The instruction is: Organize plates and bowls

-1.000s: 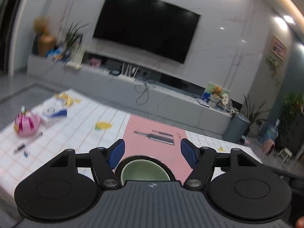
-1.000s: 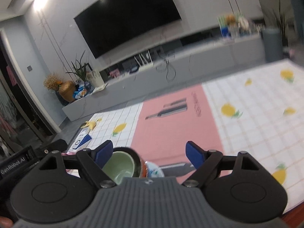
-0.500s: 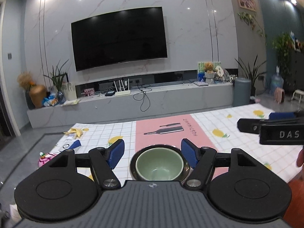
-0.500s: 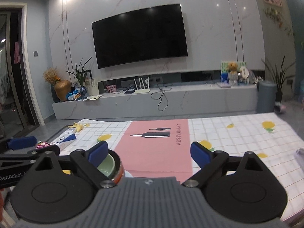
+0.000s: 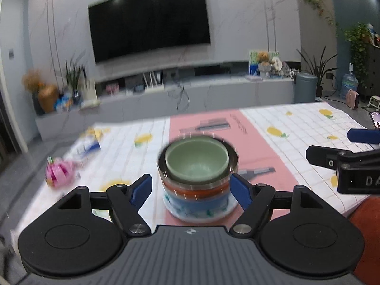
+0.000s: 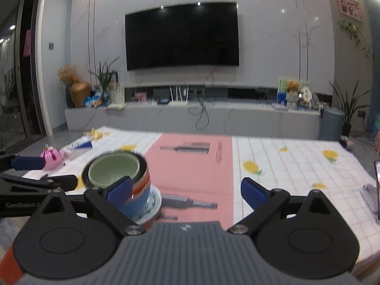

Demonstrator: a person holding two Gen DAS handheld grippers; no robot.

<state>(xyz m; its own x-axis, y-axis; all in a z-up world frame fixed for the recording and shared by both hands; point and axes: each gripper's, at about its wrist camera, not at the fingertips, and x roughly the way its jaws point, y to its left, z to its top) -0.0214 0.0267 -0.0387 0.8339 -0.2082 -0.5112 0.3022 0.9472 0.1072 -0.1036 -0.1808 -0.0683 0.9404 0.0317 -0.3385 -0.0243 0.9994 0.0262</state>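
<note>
A stack of bowls (image 5: 197,190) stands on the pink mat (image 5: 261,147). A green bowl (image 5: 194,159) sits in a metal bowl, over an orange-banded one and a blue-and-white one. My left gripper (image 5: 191,190) has the stack's base between its blue pads, which do not press on it; its jaws are opening. In the right wrist view the stack (image 6: 140,199) stands partly behind my left fingertip. My right gripper (image 6: 186,191) is opening too, with only the mat between its fingers. Each gripper also shows in the other's view: the right gripper (image 5: 332,143) and the left gripper (image 6: 45,172).
A pink toy (image 5: 59,173) and a blue-and-white box (image 5: 87,146) lie on the checked tablecloth at the left. A phone on a stand (image 6: 377,185) is at the table's right edge. Beyond the far edge runs a grey TV console (image 6: 190,118).
Both views have rolled level and sunk toward the table. The bowl stack now shows down to its base between the left fingers. Both pairs of jaws stand wider.
</note>
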